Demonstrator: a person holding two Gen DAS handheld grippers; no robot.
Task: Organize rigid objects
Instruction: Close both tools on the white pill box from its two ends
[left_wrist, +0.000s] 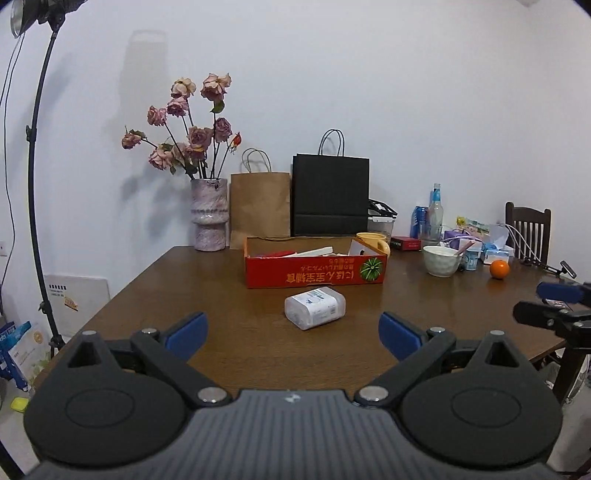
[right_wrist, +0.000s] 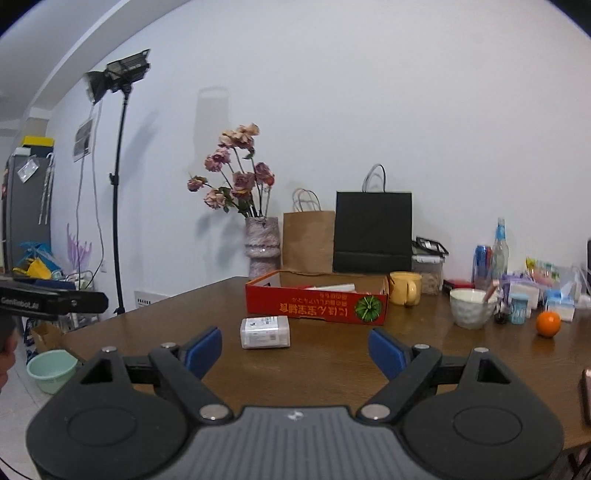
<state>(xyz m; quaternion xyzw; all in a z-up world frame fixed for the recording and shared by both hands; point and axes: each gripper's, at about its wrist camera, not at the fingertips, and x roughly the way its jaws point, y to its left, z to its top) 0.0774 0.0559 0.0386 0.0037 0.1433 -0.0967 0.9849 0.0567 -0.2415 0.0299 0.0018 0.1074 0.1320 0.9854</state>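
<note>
Left wrist view: left gripper (left_wrist: 291, 334) is hovering over the near edge of the wooden table (left_wrist: 177, 280), fingers spread wide, nothing between them. Clear plastic box (left_wrist: 314, 307) is lying on its side just in front of the red cardboard tray (left_wrist: 314, 275), which is already holding a few items; the box is looking unsorted. Right wrist view: right gripper (right_wrist: 295, 352) is also sitting with fingers apart and empty. The box (right_wrist: 265, 332) is showing white contents and a printed label, hard-sided, near the tray (right_wrist: 316, 304), not touching.
</note>
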